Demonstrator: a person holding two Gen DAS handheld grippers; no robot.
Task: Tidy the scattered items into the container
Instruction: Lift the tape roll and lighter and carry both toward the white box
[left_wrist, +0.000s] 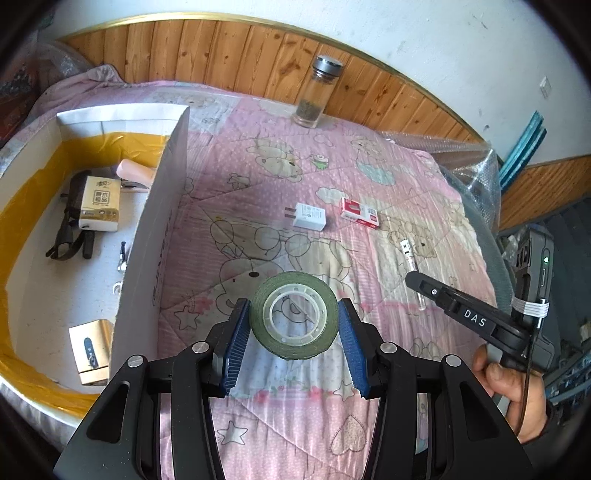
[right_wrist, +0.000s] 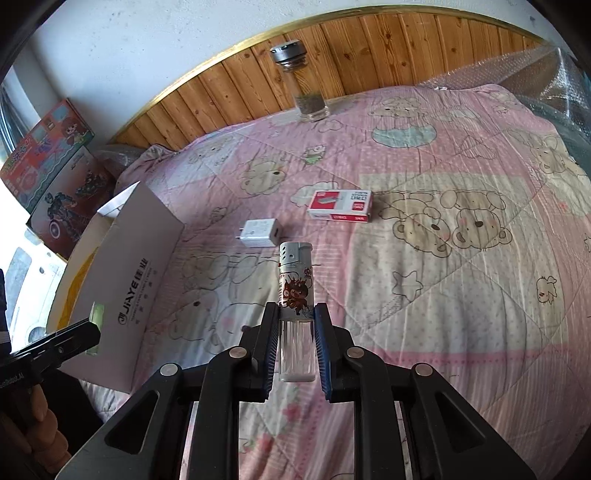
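Observation:
My left gripper (left_wrist: 293, 314) is shut on a roll of green tape (left_wrist: 294, 320), held above the pink quilt to the right of the white cardboard box (left_wrist: 162, 221). My right gripper (right_wrist: 295, 314) is shut on a clear lighter (right_wrist: 296, 291) with a cartoon print, its metal top pointing away from me. In the left wrist view the right gripper (left_wrist: 412, 277) shows at the right, with the lighter (left_wrist: 408, 254) sticking out of it. On the quilt lie a white charger plug (left_wrist: 309, 216) (right_wrist: 259, 233) and a red-and-white small box (left_wrist: 360, 213) (right_wrist: 340, 205).
Inside the box sit a tissue pack (left_wrist: 99, 204), a black strap, a pink stapler (left_wrist: 135, 173), a gold carton (left_wrist: 90, 350) and small clips. A glass bottle (left_wrist: 314, 96) (right_wrist: 301, 83) stands by the wooden wall panel. Bubble wrap (left_wrist: 469, 162) covers the right edge. Toy boxes (right_wrist: 48, 173) lean at the left.

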